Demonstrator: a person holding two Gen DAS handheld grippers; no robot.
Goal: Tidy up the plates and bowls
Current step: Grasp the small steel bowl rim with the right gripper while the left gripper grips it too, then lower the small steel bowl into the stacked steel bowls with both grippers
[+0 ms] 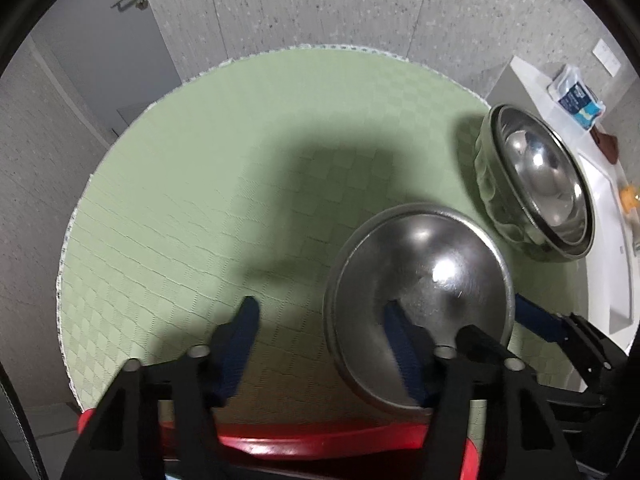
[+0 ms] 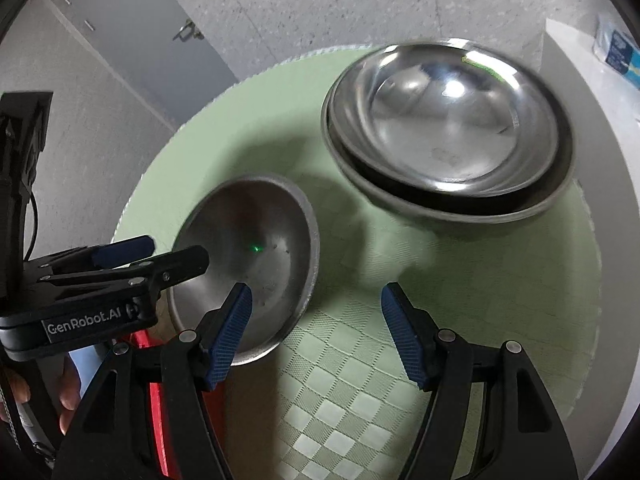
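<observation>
A small steel bowl [image 1: 420, 300] [image 2: 256, 256] sits on the round green mat [image 1: 240, 160] [image 2: 440, 280] near its front edge. A stack of larger steel bowls [image 1: 536, 184] [image 2: 448, 128] stands at the mat's far right. My left gripper [image 1: 322, 332] is open; its right finger lies over the small bowl, its left finger over bare mat. In the right wrist view it [image 2: 152, 256] comes in from the left at the small bowl's rim. My right gripper [image 2: 316, 320] is open and empty, its left finger over the small bowl's near rim.
A red stool edge [image 1: 320, 440] [image 2: 156, 400] shows under the mat's front. A white counter [image 1: 608, 208] with a blue-white packet [image 1: 576, 96] runs along the right. Speckled grey walls and a grey door [image 1: 100, 40] stand behind.
</observation>
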